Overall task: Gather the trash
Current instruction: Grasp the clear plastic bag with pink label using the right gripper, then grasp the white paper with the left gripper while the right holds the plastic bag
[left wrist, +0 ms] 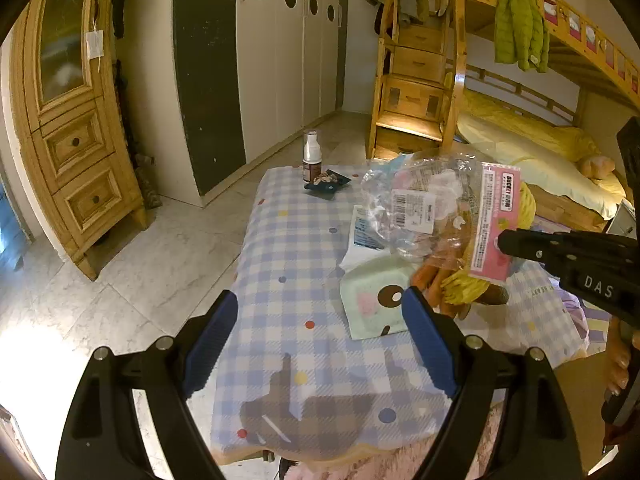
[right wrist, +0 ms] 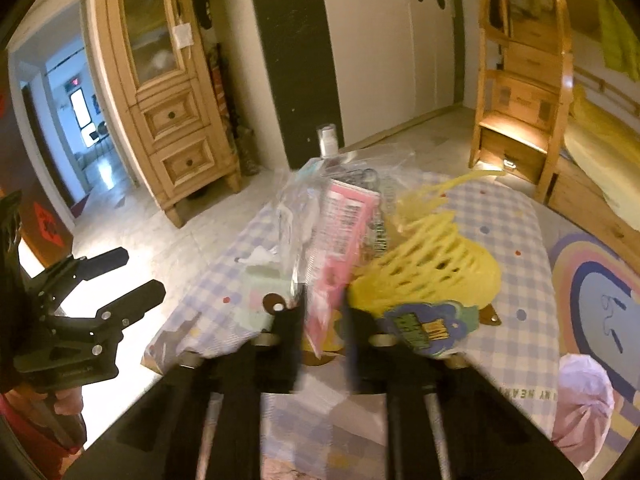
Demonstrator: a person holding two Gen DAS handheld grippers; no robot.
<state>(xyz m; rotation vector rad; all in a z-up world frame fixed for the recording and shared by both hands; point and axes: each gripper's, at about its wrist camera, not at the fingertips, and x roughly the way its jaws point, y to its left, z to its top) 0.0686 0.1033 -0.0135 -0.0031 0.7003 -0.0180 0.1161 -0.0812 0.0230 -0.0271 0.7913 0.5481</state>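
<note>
My right gripper [right wrist: 322, 320] is shut on a clear plastic package with a pink card [right wrist: 340, 232] and holds it above the checked table; the package also shows in the left wrist view [left wrist: 440, 208], with the right gripper [left wrist: 508, 246] at its pink edge. A yellow mesh basket [right wrist: 436, 264] sits just behind the package. My left gripper [left wrist: 320, 344] is open and empty over the table's near end, and it shows at the left of the right wrist view [right wrist: 140, 276]. A pale green card [left wrist: 374, 304], a white wrapper [left wrist: 362, 236] and a dark snack wrapper [left wrist: 328, 184] lie on the cloth.
A small bottle [left wrist: 312, 156] stands at the table's far end. The checked tablecloth [left wrist: 288, 248] covers a low table. A wooden cabinet [left wrist: 76, 128] stands at the left, a bunk bed with stairs [left wrist: 416, 80] at the right. A pink crumpled thing [right wrist: 584, 392] sits at the table's right edge.
</note>
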